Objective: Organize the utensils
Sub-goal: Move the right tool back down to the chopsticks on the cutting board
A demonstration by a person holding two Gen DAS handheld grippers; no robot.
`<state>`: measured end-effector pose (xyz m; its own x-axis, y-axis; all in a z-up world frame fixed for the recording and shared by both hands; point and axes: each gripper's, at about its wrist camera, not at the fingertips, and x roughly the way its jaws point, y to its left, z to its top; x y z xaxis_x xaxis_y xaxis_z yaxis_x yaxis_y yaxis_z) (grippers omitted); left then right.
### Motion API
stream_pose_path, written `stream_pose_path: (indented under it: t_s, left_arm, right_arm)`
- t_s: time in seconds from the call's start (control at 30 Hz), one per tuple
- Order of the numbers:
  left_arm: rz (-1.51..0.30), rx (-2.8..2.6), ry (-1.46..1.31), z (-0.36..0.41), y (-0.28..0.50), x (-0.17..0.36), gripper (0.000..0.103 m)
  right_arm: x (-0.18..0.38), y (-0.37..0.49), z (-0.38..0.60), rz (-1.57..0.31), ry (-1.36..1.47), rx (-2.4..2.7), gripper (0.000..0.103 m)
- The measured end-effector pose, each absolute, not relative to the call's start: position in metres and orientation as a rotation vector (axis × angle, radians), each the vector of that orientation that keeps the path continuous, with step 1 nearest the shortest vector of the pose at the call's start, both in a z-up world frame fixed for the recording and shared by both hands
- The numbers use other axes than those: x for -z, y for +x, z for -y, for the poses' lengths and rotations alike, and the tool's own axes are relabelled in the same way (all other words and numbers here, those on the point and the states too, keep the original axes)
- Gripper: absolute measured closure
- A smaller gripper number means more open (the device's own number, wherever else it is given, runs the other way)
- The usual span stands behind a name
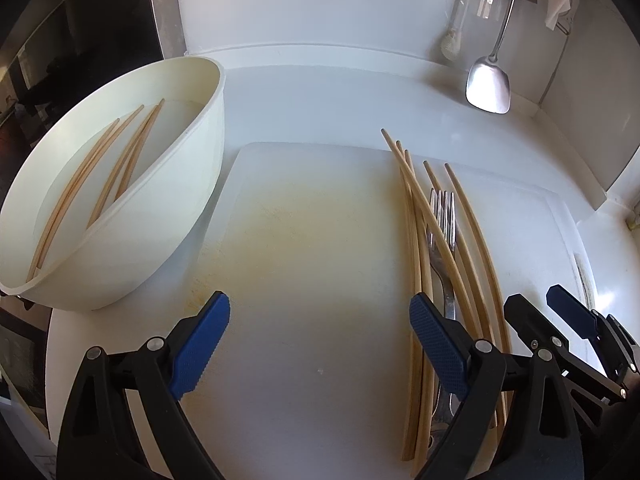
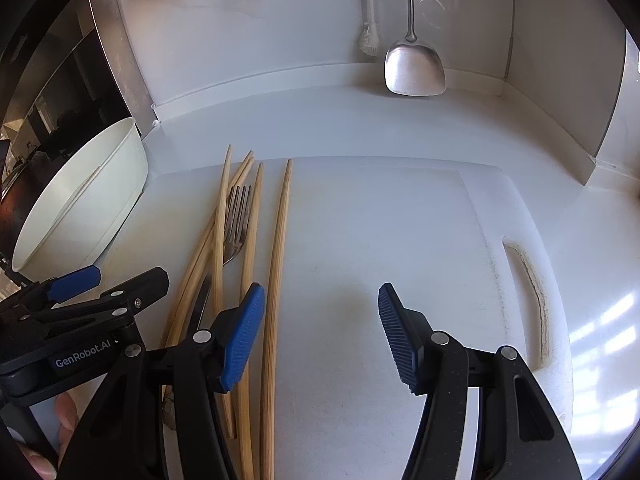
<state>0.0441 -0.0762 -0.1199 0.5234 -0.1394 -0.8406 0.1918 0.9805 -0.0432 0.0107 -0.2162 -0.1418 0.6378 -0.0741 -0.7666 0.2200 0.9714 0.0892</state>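
Both the left gripper [image 1: 320,344] and right gripper [image 2: 322,334] gape empty; loose chopsticks [image 1: 416,240] at one o'clock presumably await the bowl [image 1: 120,240].

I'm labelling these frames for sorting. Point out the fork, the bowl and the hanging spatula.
fork [image 2: 237,216], right wrist view, on its tines.
bowl [image 1: 132,248], left wrist view, on its outer wall.
spatula [image 2: 415,68], right wrist view, on its blade.
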Motion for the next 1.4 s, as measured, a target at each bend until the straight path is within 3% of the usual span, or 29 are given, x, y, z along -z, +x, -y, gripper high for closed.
stream_pose_path:
  t_s: [1.2,1.27,1.4]
  left_arm:
    - [-1.002,0.207,0.027,0.071,0.048,0.123,0.013]
    - [-1.003,0.213,0.023,0.073,0.048,0.124,0.013]
    - [-1.002,0.229,0.029,0.079,0.048,0.124,0.013]
  right_arm:
    - [0.15,0.024,0.208,-0.886,0.061,0.16,0.046]
    - [0.15,0.023,0.211,-0.878,0.065,0.163,0.049]
    - [0.149,0.021,0.219,-0.864,0.07,0.177,0.064]
